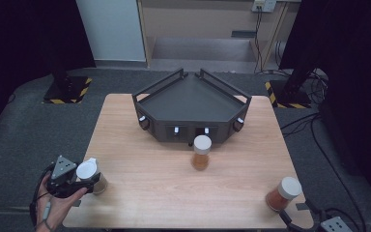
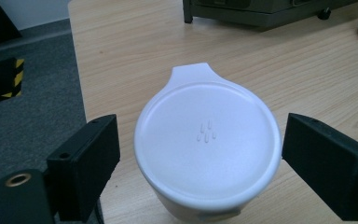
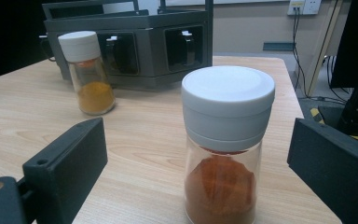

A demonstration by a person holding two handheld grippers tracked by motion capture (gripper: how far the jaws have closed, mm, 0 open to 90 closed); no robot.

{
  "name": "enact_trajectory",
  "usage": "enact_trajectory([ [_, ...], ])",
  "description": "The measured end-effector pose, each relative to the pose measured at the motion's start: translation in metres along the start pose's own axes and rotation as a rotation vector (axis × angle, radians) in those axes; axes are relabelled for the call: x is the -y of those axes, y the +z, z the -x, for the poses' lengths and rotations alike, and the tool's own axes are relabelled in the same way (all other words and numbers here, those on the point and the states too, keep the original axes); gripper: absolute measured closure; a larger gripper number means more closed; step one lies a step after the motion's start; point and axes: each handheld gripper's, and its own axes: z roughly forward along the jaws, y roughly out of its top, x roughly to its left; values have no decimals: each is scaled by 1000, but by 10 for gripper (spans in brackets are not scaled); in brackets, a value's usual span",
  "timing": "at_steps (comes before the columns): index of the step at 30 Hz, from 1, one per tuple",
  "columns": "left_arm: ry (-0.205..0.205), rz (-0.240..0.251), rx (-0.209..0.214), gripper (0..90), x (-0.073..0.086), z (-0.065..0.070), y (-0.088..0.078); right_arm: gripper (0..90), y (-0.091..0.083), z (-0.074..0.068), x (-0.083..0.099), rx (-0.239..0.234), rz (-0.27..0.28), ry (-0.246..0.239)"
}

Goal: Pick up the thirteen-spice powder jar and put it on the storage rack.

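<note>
The left tool [image 2: 200,154] is standing open around the near-left jar [image 2: 207,149], a light, rigid, slippery item best gripped under its cap.

Lab: black curtains [image 1: 24,34], hazard-striped stand bases [image 1: 67,89]

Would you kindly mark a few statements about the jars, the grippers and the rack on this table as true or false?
1. Three white-lidded jars stand on the table. True: the left jar, the middle jar and the right jar.
2. The left gripper clamps the left jar. False: its jaws flank the lid with a gap on each side.
3. The middle jar sits inside the dark rack. False: it stands on the table in front of it.
4. The right gripper has the red-powder jar between open jaws. True.
5. The middle jar holds yellow-orange powder. True.
</note>
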Motion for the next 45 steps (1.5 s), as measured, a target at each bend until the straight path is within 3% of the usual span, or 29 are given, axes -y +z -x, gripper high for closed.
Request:
enact_trajectory([
  [4,6,8,-12,140,2,2,3,52,1,0,0,-5,-4,-5],
  [7,26,24,-10,213,5,3,4,52,0,0,0,-3,-3,-4],
  [8,33,26,-10,274,6,3,5,52,0,0,0,-1,-2,-3],
  [19,15,32,7,286,6,-2,5,51,0,-1,0,3,-1,-5],
  [28,45,29,32,290,-1,-7,5,51,0,-1,0,2,1,-6],
  [31,60,44,65,290,-8,-12,4,51,0,-1,0,3,1,-3],
  [34,107,45,112,290,-22,-16,3,51,0,-1,0,3,1,-6],
  [37,106,43,170,291,-34,-21,6,51,0,-1,0,1,2,-4],
  [42,157,42,228,291,-55,-21,10,51,0,-1,0,1,2,-5],
  [43,180,41,267,291,-64,-23,13,51,0,-1,0,2,2,-4],
  [45,201,43,307,291,-75,-24,16,51,0,-1,0,0,1,-4],
])
